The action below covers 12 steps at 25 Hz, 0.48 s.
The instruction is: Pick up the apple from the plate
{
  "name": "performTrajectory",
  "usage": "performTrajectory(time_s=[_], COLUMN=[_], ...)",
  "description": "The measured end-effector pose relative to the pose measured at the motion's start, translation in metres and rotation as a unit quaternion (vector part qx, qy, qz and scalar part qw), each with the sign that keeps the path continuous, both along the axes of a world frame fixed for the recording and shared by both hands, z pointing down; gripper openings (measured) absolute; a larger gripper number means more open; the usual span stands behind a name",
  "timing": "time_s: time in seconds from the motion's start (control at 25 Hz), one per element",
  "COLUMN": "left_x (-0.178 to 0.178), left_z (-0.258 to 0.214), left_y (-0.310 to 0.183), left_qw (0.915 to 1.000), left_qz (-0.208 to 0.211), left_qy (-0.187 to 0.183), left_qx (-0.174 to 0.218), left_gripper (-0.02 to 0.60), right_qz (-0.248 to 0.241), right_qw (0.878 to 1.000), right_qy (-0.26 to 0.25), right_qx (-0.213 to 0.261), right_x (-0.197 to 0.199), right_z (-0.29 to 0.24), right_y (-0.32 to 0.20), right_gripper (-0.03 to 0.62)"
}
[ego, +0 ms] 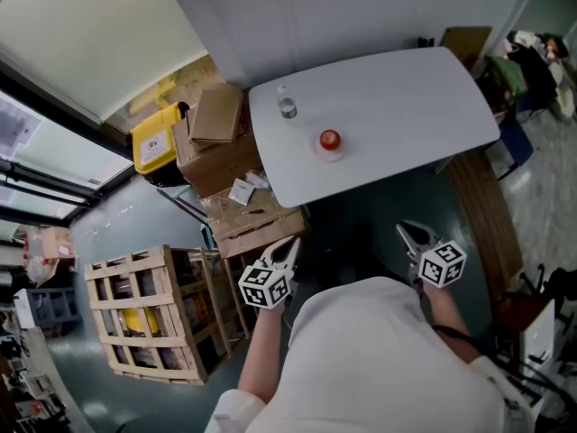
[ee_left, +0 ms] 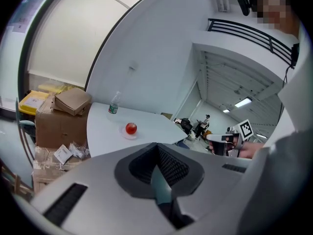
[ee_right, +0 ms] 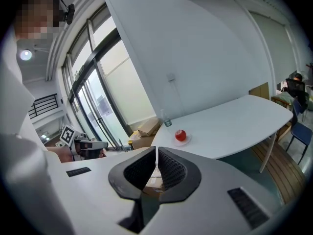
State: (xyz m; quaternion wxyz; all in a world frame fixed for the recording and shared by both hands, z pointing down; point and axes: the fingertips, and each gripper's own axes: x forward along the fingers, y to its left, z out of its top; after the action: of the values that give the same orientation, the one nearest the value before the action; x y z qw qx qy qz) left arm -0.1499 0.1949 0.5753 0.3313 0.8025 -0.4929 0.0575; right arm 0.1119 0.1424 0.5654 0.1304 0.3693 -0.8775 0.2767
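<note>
Both with jaws pressed together, empty: left gripper (ego: 290, 244), right gripper (ego: 410, 231), well apart from small round white plate (ego: 330, 155). Glossy red apple (ego: 330, 139) on plate; clear plastic bottle (ego: 287, 103) near it.

Red apple (ego: 330, 139) sits on small white plate (ego: 319, 152), on table.

A workroom or storage space: cardboard boxes (ego: 216, 142), a slatted wooden crate (ego: 149, 309) and a yellow bin (ego: 155, 139) crowd the floor (ego: 117, 219) beside a white bench (ego: 397, 106) and tall windows (ee_right: 105, 106).

Glossy apple (ego: 330, 139); smooth matt table (ego: 406, 97); rough wooden crate (ego: 144, 314).
</note>
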Motion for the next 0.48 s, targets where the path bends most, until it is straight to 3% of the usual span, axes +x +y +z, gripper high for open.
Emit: performTrajectory(time_s=[0.48], left_x=[0.021], left_z=[-0.004], left_y=[-0.061], left_qw=[0.999], left_qz=[-0.044], left_qy=[-0.004], left_qx=[-0.011], left_gripper=[0.002], right_qz=[-0.041], right_qw=[0.999], right_qy=[-0.017], right_qx=[-0.011], right_x=[0.009], right_z=[0.001], right_y=[-0.1], right_gripper=[0.038])
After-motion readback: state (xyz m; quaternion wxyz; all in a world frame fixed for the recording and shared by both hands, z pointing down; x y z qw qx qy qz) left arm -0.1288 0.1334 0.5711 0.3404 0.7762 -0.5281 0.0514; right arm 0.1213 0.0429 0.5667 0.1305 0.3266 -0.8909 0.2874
